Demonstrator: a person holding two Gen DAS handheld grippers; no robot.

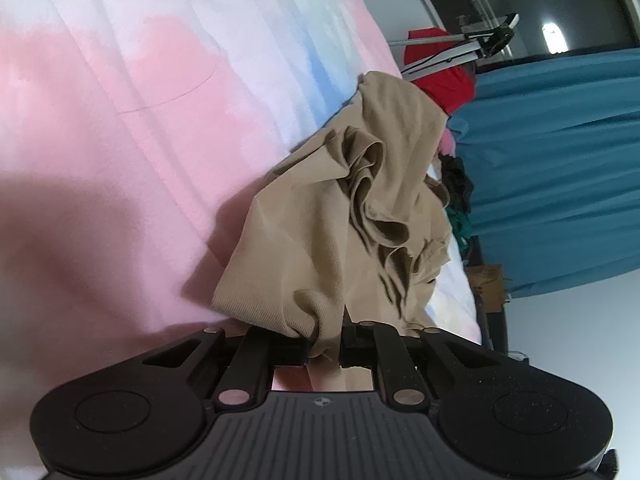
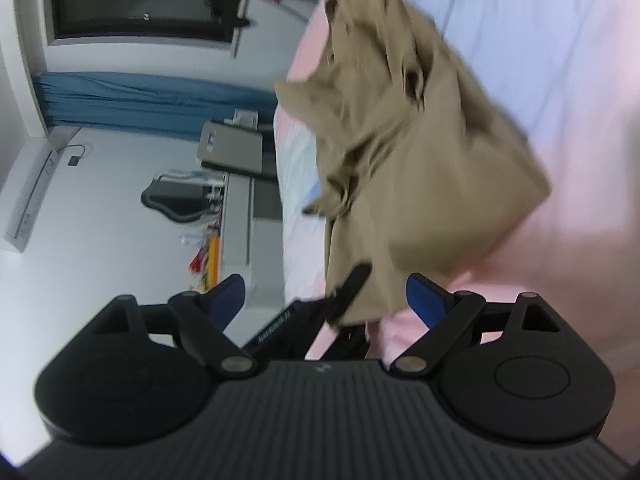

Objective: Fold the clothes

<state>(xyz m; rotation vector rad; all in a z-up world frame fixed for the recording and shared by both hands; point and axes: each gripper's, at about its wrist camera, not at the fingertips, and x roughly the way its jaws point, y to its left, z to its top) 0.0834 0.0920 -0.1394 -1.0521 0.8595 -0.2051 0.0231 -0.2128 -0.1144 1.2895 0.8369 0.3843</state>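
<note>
A crumpled tan garment (image 1: 340, 208) hangs bunched above a pastel pink, blue and white bed sheet (image 1: 120, 120). My left gripper (image 1: 322, 344) is shut on a gathered fold at the garment's near edge. In the right wrist view the tan garment (image 2: 420, 160) is blurred by motion and hangs over the sheet (image 2: 560, 80). My right gripper (image 2: 326, 296) is open, with its blue pads (image 2: 424, 298) spread wide. Between those pads the black left gripper (image 2: 346, 292) shows, pinching the cloth's lower edge. The right gripper's fingers touch no cloth.
Beyond the bed edge hang a blue curtain (image 1: 560, 160), a red cloth (image 1: 444, 84) on a metal stand (image 1: 460, 48) and a pile of dark clothes (image 1: 456, 184). The right wrist view shows a white air conditioner (image 2: 28, 200), a grey box (image 2: 232, 148) and a dark window (image 2: 140, 0).
</note>
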